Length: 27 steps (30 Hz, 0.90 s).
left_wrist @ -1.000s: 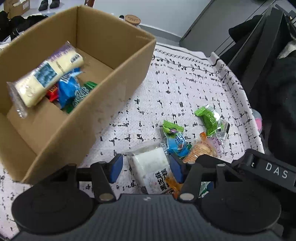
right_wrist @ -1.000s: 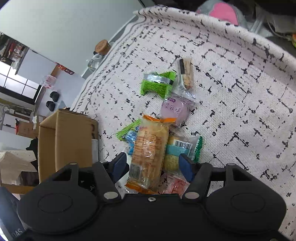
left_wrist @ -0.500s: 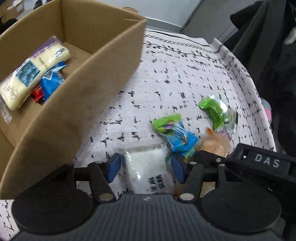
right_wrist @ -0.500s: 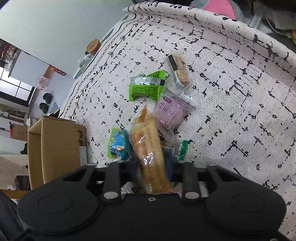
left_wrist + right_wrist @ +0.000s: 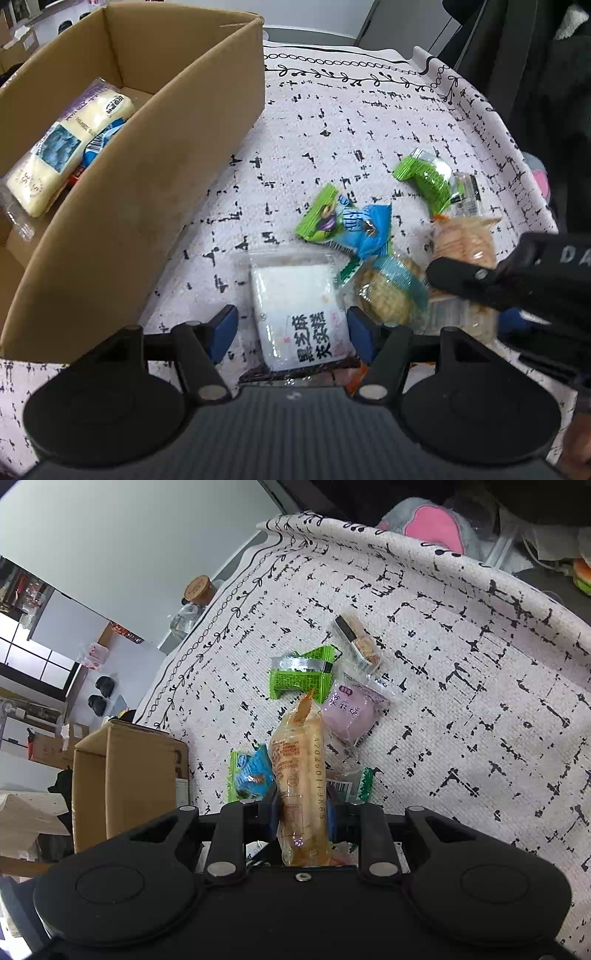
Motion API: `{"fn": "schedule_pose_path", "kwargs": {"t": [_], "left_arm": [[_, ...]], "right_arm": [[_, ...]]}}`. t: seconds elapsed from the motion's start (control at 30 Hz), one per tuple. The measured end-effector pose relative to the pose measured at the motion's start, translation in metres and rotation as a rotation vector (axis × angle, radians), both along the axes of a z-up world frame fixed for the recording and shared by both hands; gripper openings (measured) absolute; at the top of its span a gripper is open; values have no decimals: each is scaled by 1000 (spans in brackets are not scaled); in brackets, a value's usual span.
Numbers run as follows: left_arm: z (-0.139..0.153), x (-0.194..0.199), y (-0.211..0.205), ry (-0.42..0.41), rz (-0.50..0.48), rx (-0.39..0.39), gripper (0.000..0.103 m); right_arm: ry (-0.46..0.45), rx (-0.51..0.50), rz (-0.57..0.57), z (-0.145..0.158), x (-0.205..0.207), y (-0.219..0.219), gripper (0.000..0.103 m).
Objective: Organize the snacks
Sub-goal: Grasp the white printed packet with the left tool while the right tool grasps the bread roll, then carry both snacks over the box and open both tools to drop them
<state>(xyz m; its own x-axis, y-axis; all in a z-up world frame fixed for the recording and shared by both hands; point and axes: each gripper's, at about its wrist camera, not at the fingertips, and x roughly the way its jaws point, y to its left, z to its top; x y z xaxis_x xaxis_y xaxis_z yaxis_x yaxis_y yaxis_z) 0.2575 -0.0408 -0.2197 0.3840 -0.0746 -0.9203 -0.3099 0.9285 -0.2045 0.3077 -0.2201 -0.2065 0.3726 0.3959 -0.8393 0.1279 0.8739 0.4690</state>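
My left gripper (image 5: 291,328) is open, its blue pads on either side of a white snack packet (image 5: 299,310) with black characters that lies on the cloth. My right gripper (image 5: 303,812) is shut on a long orange cracker packet (image 5: 299,771) and holds it tilted up off the cloth; it also shows in the left wrist view (image 5: 465,243). A cardboard box (image 5: 147,177) at the left holds a pale bread packet (image 5: 62,147) and other snacks. Loose on the cloth lie a green packet (image 5: 299,675), a purple packet (image 5: 351,712), and a blue packet (image 5: 358,229).
The patterned white tablecloth (image 5: 461,701) covers the table, its edge close at the right. A small clear biscuit packet (image 5: 358,642) lies past the green one. A cork-lidded jar (image 5: 195,598) stands at the far edge. A pink and grey plush (image 5: 428,524) sits beyond the table.
My right gripper has closed on the orange cracker packet and lifted its end. My left gripper has moved forward and lower so the white packet sits between its open pads.
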Motion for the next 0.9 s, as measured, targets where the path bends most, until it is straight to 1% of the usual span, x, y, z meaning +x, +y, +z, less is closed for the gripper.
{"fn": "schedule_pose_path", "kwargs": {"t": [0.1,0.17,0.2,0.23,0.27,0.33,0.43,0.53,0.7,0.9], "left_arm": [[-1,0,-3,6,-12,22,63],[-2,0,-5,10,-15,42,59],[-3,1,-6,13,-18,55,54],[-2,1,-6,14,-19,73,47],[0,2,-6,15,-17,82,47],[10,1,-1,-3,-6,61,46],[26,-1,2,-35,1,92,46],[39,-2,9,-52,15,86,46],[62,-8,9,-100,5,88,46],[85,-14,9,-139,-9,96,46]], "right_arm": [[-6,5,-3,3,-2,-2,24],[-4,2,-8,3,-3,-3,24],[-1,1,-8,2,-4,-3,24],[0,2,-6,2,-5,-3,24],[-1,4,-4,3,-5,-4,24],[-11,11,-3,5,-6,-4,24],[-29,24,1,9,-6,-4,24],[-51,47,9,15,-8,-3,24],[-109,86,30,27,-12,2,24],[-174,134,32,41,-15,6,24]]}}
